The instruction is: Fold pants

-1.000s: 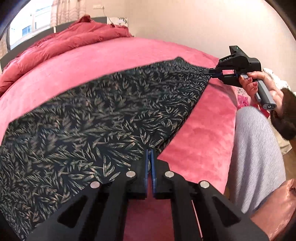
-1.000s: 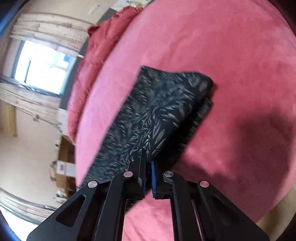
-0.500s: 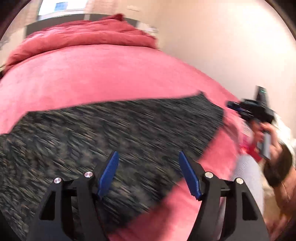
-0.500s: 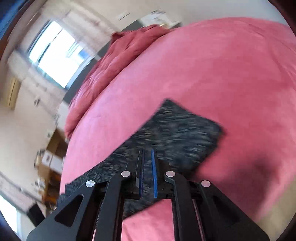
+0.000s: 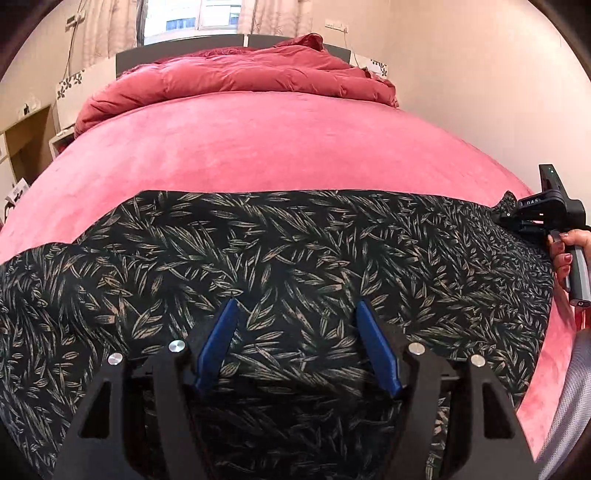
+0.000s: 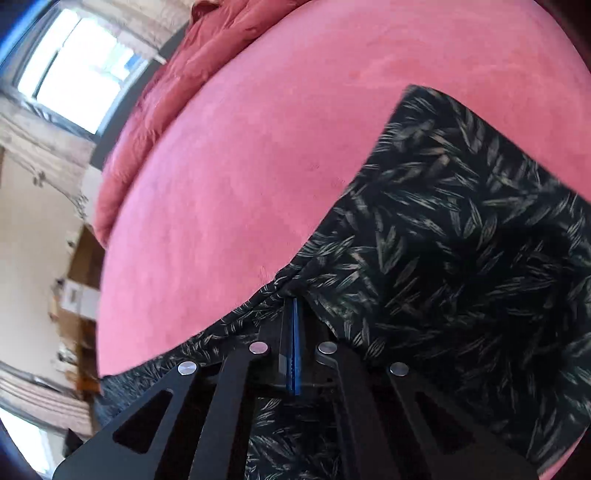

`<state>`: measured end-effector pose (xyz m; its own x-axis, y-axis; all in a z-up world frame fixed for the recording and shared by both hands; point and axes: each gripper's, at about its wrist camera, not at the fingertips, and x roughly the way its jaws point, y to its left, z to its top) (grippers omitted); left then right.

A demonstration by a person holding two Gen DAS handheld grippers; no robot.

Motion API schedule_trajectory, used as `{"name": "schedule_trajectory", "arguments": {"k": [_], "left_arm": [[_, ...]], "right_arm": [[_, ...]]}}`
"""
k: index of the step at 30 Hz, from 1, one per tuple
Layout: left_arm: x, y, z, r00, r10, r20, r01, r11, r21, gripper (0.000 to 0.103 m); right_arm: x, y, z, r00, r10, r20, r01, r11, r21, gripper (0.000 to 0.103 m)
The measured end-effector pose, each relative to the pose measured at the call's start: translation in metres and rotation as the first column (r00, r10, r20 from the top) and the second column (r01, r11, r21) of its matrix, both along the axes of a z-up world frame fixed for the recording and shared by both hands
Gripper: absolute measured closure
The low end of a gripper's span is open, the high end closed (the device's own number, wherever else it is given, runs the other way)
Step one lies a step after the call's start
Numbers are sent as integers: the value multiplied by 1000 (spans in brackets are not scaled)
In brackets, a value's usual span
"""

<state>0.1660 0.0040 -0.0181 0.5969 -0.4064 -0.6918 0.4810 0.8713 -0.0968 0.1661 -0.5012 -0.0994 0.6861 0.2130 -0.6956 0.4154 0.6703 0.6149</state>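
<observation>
Black pants with a pale leaf print [image 5: 280,258] lie spread across the pink bed [image 5: 258,147]. My left gripper [image 5: 295,310] is open and empty, its blue fingers [image 5: 221,339] hovering over the pants' near edge. My right gripper [image 6: 294,306] is shut on the pants' far edge [image 6: 443,240], pinching the cloth where it bunches. In the left wrist view the right gripper [image 5: 508,218] shows at the far right, held by a hand, with the pants' corner in its jaws.
A crumpled red duvet [image 5: 236,77] lies at the head of the bed below a window [image 5: 192,18]. A wall runs along the right side. My grey-clad leg [image 5: 569,398] stands at the bed's right edge. Shelves and boxes [image 6: 74,291] stand beyond the bed.
My left gripper let go of the pants, opened and swung over the cloth's middle. My right gripper stayed shut on the pants and shifted along the bed.
</observation>
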Motion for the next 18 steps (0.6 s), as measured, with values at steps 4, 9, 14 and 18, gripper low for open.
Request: {"name": "schedule_trajectory", "arguments": {"k": [4,9,14,18], "left_arm": [[-16,23,10,999,11,-50,-14,998,-63,36],[-13,68,28,989,122,-83,-130,987,-96,29],[29,105,33,973,224,-54,-224,975,10,29],[45,142,8,952,300,-64,-297,954,47,29]], "right_arm": [[-13,3,5,998,41,43,-37,995,-98,103],[-41,16,23,996,-8,90,18,994,-109,103],[-45,62,51,969,147,199,-85,953,-292,103],[-39,89,53,933,288,213,-200,913,-357,103]]}}
